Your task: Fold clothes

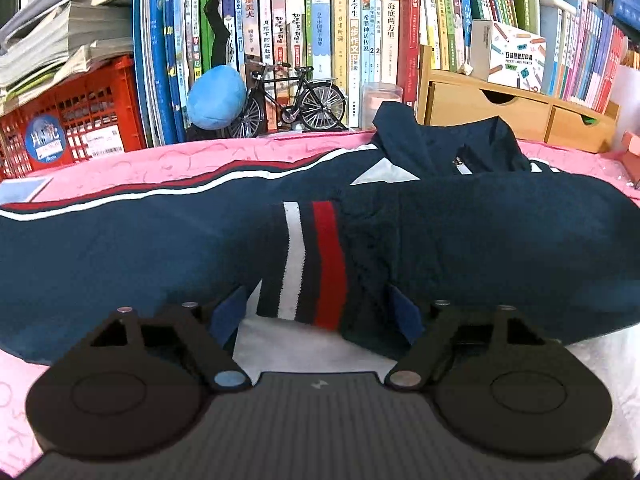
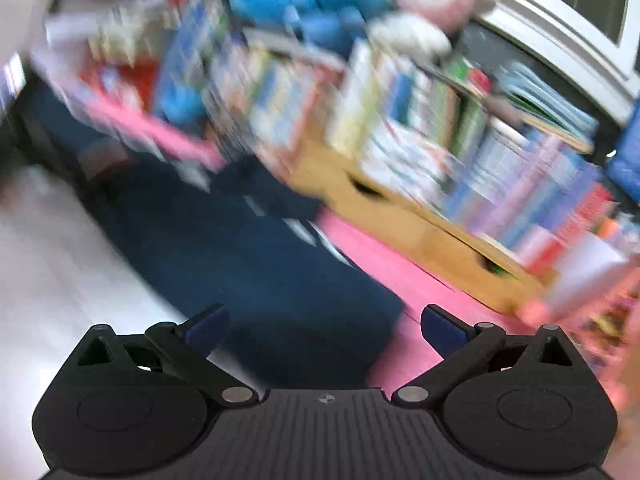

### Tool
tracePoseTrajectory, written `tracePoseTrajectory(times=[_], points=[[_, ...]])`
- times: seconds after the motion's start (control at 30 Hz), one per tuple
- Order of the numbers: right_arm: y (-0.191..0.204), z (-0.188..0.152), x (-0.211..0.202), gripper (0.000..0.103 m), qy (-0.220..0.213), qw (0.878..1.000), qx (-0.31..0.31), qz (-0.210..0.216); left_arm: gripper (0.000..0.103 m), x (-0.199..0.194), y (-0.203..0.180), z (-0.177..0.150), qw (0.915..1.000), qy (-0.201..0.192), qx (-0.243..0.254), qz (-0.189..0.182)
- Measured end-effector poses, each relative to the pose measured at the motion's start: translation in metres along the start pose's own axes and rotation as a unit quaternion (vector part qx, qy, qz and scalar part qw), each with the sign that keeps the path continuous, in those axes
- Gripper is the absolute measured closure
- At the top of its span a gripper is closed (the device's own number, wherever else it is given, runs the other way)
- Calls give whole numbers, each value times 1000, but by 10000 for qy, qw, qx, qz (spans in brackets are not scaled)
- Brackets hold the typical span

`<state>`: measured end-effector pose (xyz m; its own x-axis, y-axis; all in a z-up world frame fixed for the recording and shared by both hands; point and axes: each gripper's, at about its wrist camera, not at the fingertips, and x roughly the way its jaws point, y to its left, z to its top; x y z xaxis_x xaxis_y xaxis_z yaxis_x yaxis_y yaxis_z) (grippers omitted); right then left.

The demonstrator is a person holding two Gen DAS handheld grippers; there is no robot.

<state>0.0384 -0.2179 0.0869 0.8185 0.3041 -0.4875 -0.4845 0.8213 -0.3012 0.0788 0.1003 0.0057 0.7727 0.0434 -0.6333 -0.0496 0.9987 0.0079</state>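
Left claw (image 1: 320, 312) sits low, spread wide around our navy jacket's (image 1: 460, 248) striped cuff (image 1: 312, 264) on the pink bench (image 1: 140, 160). Right claw (image 2: 324, 328) tilts, gaping, empty, above the jacket's edge; that view is blurred.
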Motion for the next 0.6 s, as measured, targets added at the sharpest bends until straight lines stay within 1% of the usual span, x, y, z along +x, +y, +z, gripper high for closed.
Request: tracePoseTrajectory(times=[0.07,0.13,0.17,0.23,0.3,0.33,0.37,0.4,0.43,0.47,0.5,0.53,0.57,0.6], points=[[20,24,17,0,-41,9979,489,422,23,-1,1,-1,10000,-18,-10,-26],[44,45,51,7,46,9949,794,624,20,0,1,0,10000,-16,-54,-22],[55,48,68,9,187,9941,878,608,19,0,1,-1,10000,-9,-76,-15],[76,55,104,18,474,9918,1043,570,17,0,4,-1,9999,5,-113,-23],[83,47,125,19,849,9880,1191,499,16,0,6,-1,9999,9,-133,-28],[81,38,125,18,990,9868,1215,405,15,0,6,0,9999,12,-130,-30],[74,27,122,16,1092,9860,1229,269,15,0,5,0,9999,15,-127,-31],[59,14,115,13,1147,9848,1304,38,14,0,5,0,9999,18,-124,-33],[42,0,109,8,1205,9823,1409,-267,13,1,5,0,9999,21,-120,-39],[23,-16,99,7,1262,9773,1597,-594,13,1,5,0,9999,24,-117,-46],[0,-31,93,5,1324,9700,1841,-880,12,1,5,0,9999,27,-115,-54],[-22,-44,87,1,1445,9590,2099,-1238,11,1,5,0,9999,31,-108,-60],[-39,-54,84,1,1562,9470,2322,-1579,10,1,5,0,9999,36,-102,-66],[-56,-59,79,1,1687,9345,2584,-1774,10,1,5,0,9999,41,-95,-72]])
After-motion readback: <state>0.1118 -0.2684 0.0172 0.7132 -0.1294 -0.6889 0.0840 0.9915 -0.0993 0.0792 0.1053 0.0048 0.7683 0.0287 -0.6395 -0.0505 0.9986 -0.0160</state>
